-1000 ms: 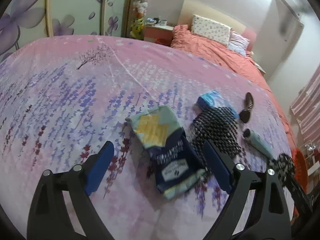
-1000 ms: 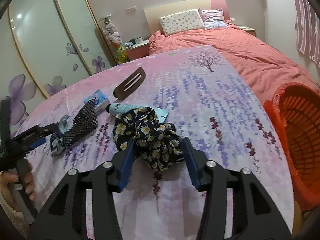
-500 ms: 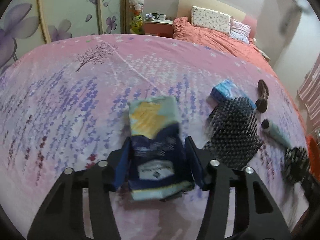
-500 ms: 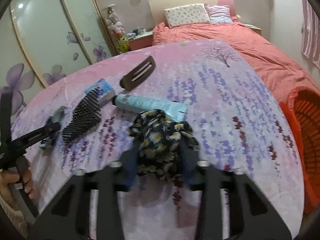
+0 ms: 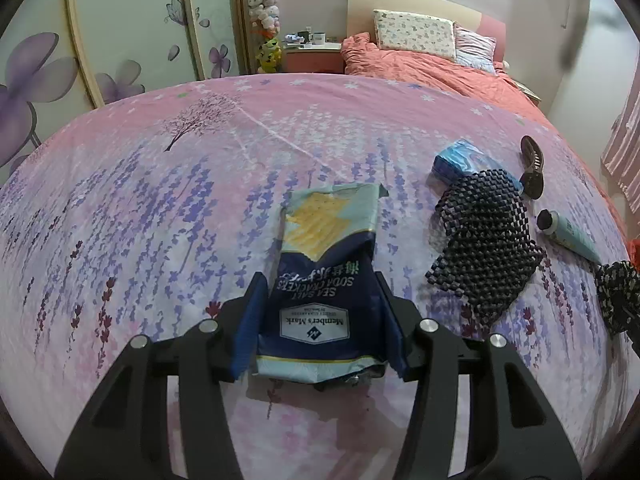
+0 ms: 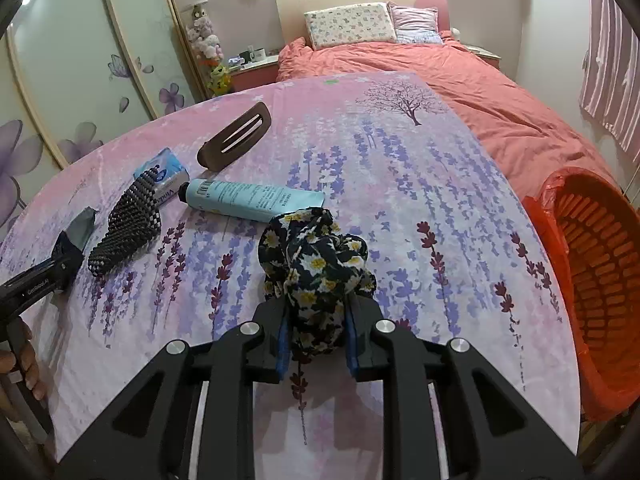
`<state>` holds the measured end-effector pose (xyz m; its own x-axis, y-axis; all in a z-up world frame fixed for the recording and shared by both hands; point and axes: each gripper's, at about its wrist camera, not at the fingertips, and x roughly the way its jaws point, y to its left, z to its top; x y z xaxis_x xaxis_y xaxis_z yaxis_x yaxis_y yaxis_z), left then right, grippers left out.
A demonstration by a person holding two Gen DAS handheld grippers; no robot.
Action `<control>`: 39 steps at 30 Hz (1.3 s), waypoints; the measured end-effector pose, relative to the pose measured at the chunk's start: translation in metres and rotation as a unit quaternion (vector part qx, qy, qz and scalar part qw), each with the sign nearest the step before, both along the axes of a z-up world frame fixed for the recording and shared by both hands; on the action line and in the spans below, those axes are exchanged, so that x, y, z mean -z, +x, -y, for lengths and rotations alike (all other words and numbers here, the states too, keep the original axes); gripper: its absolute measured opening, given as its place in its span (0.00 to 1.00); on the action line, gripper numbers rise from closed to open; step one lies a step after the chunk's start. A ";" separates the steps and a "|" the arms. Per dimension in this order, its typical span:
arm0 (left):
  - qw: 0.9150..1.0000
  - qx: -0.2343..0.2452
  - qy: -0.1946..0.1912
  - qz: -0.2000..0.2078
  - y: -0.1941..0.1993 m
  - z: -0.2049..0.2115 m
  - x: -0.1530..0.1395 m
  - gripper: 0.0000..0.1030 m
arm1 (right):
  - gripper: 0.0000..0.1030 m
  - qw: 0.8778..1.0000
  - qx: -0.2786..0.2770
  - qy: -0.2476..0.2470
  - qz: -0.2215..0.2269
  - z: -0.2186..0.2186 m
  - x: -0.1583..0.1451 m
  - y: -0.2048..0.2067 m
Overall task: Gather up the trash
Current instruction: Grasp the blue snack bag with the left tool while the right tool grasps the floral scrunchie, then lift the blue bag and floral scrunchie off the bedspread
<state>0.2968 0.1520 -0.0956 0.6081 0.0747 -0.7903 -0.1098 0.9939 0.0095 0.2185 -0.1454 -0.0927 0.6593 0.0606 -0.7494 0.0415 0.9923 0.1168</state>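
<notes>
My left gripper (image 5: 320, 320) is shut on a blue and yellow soda cracker bag (image 5: 326, 264) that lies on the pink flowered table cover (image 5: 160, 200). My right gripper (image 6: 316, 328) is shut on a black flowered scrunchie (image 6: 316, 264), which also shows at the right edge of the left wrist view (image 5: 616, 292). The left gripper and the bag's end (image 6: 76, 232) show at the left of the right wrist view. An orange basket (image 6: 600, 280) lined with an orange bag stands off the table's right edge.
On the table lie a black beaded pouch (image 5: 484, 240), a blue tissue pack (image 5: 460, 158), a brown hair clip (image 6: 236, 142) and a light blue tube (image 6: 252, 200). A bed with a coral cover (image 6: 460, 80) lies beyond the table.
My left gripper moved forward around the cracker bag and closed on it. My right gripper closed tighter on the scrunchie and drew it back from the tube.
</notes>
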 end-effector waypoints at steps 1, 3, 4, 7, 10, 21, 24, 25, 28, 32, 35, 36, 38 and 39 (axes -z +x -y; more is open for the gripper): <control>1.000 -0.001 0.001 0.000 0.000 0.001 0.000 0.52 | 0.20 1.000 0.000 0.001 0.000 0.000 0.000 0.000; 1.000 -0.004 0.004 -0.001 0.000 0.001 0.001 0.52 | 0.20 1.000 0.000 0.004 0.000 0.000 0.000 0.000; 1.000 -0.005 0.005 -0.001 0.002 0.000 0.001 0.52 | 0.20 1.000 0.000 0.008 0.001 0.000 0.000 0.000; 1.000 -0.008 0.005 -0.002 0.003 0.001 0.001 0.52 | 0.20 1.000 0.000 0.023 0.002 0.003 0.001 0.001; 1.000 -0.008 0.008 -0.002 0.004 0.002 0.002 0.53 | 0.20 1.000 0.000 0.027 0.002 0.005 0.001 0.001; 1.000 -0.009 0.009 -0.003 0.005 0.003 0.002 0.53 | 0.21 1.000 0.000 0.004 -0.001 0.003 0.001 0.001; 1.000 -0.009 0.009 -0.003 0.005 0.003 0.002 0.53 | 0.21 1.000 0.001 0.005 -0.001 0.003 0.002 0.001; 1.000 -0.009 0.009 -0.003 0.005 0.003 0.002 0.53 | 0.21 1.000 0.001 0.004 -0.001 0.003 0.002 0.001; 1.000 -0.009 0.009 -0.003 0.005 0.003 0.002 0.53 | 0.21 1.000 0.001 0.004 -0.001 0.002 0.001 0.001; 1.000 -0.009 0.009 -0.003 0.005 0.002 0.002 0.53 | 0.21 1.000 0.001 0.004 -0.001 0.003 0.001 0.001; 1.000 -0.009 0.009 -0.003 0.005 0.003 0.002 0.53 | 0.21 1.000 0.001 0.004 -0.001 0.002 0.001 0.001; 1.000 -0.009 0.009 -0.003 0.005 0.003 0.002 0.53 | 0.21 1.000 0.001 0.004 -0.001 0.002 0.001 0.001; 1.000 -0.009 0.009 -0.003 0.005 0.002 0.001 0.53 | 0.21 1.000 0.001 0.004 -0.001 0.003 0.002 0.001; 1.000 -0.009 0.009 -0.003 0.005 0.003 0.002 0.53 | 0.21 1.000 0.001 0.004 -0.001 0.002 0.001 0.001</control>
